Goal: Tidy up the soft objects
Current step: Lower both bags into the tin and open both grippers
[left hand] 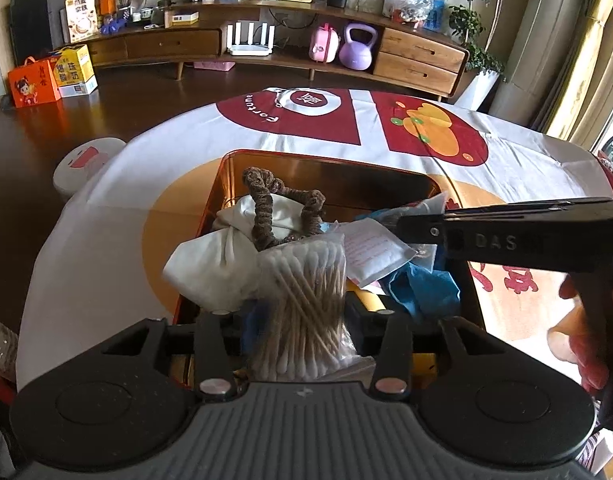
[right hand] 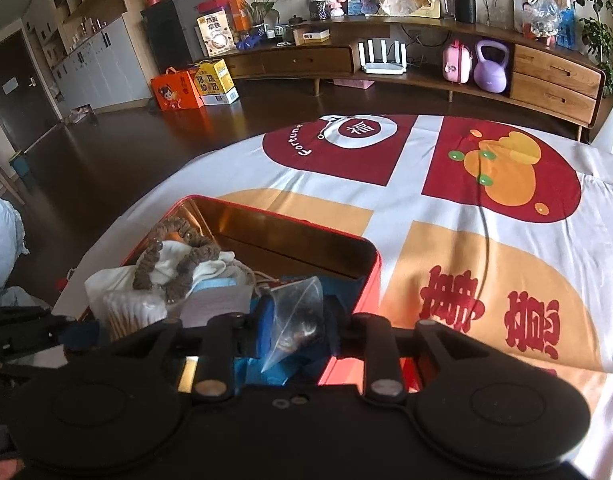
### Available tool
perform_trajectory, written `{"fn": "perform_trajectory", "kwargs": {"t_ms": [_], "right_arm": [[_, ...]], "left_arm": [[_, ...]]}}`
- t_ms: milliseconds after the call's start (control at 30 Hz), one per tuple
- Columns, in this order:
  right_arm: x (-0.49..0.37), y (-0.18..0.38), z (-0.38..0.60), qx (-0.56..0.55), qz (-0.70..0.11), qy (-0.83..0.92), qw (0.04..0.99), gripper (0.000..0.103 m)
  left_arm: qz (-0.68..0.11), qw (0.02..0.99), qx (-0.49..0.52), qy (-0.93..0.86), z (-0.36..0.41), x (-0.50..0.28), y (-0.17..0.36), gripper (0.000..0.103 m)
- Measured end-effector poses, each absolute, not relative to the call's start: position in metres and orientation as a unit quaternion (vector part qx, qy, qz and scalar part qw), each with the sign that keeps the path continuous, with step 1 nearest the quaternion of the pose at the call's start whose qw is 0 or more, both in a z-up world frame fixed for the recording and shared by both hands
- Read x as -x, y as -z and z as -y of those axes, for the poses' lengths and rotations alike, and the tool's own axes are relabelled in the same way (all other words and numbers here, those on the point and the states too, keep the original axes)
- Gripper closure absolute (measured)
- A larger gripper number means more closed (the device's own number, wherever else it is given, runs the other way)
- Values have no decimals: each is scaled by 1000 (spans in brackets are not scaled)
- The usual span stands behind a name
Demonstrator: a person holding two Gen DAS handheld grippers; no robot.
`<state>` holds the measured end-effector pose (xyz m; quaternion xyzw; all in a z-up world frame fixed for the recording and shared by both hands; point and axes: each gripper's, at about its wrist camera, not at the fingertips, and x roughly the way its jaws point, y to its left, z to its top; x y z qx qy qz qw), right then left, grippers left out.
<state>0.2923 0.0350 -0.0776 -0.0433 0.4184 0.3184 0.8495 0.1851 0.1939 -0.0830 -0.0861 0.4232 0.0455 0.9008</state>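
So closest to the left wrist camera, the left gripper (left hand: 302, 320) has a clear bag of cotton swabs (left hand: 304, 304) standing upright between its jaws, low over the near end of the red tin box (left hand: 226, 168). The jaws look parted around the bag, but I honestly can't tell if the pads are pressing on it, since the tips are hidden behind the bag. Over on the right wrist view, the right gripper (right hand: 292, 328) has a small clear plastic pouch (right hand: 296, 316) with something dark inside sitting between its jaws; same story, they stand a bit apart and I can't tell whether they're pinching it. That pouch sits over crumpled blue fabric (right hand: 266, 364) at the near right corner of the box. In the left view the right gripper shows up as a black bar coming in from the right edge, with fingers of the person's hand (left hand: 574, 336) under it. A bit further into the box there's a white paper packet (left hand: 372, 250) beside the swabs, then a knotted white cloth bundle (left hand: 210, 256) on the left side, with a brown fuzzy scrunchie-like loop (left hand: 266, 208) draped on top of it. The far half of the box is bare gold metal. The box sits near the near edge of the table, which is covered by a white, red and orange printed cloth (right hand: 426, 208). Way past the far edge is a wooden TV cabinet (right hand: 546, 76) with a purple kettlebell (right hand: 491, 66) on its shelf.
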Motion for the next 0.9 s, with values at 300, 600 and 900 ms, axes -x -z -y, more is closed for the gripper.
{"fn": "perform_trajectory", "kwargs": {"t_ms": [300, 600, 900], "right_arm": [[-275, 58, -29, 47, -400, -324, 856, 63], [-246, 35, -12, 43, -379, -342, 859, 56], [-210, 12, 12, 38, -343, -360, 867, 43]], "left_arm": [[-411, 905, 97, -48, -194, -175, 71, 41], [-391, 914, 94, -56, -190, -158, 52, 34], [-361, 929, 67, -54, -175, -132, 26, 34]]}}
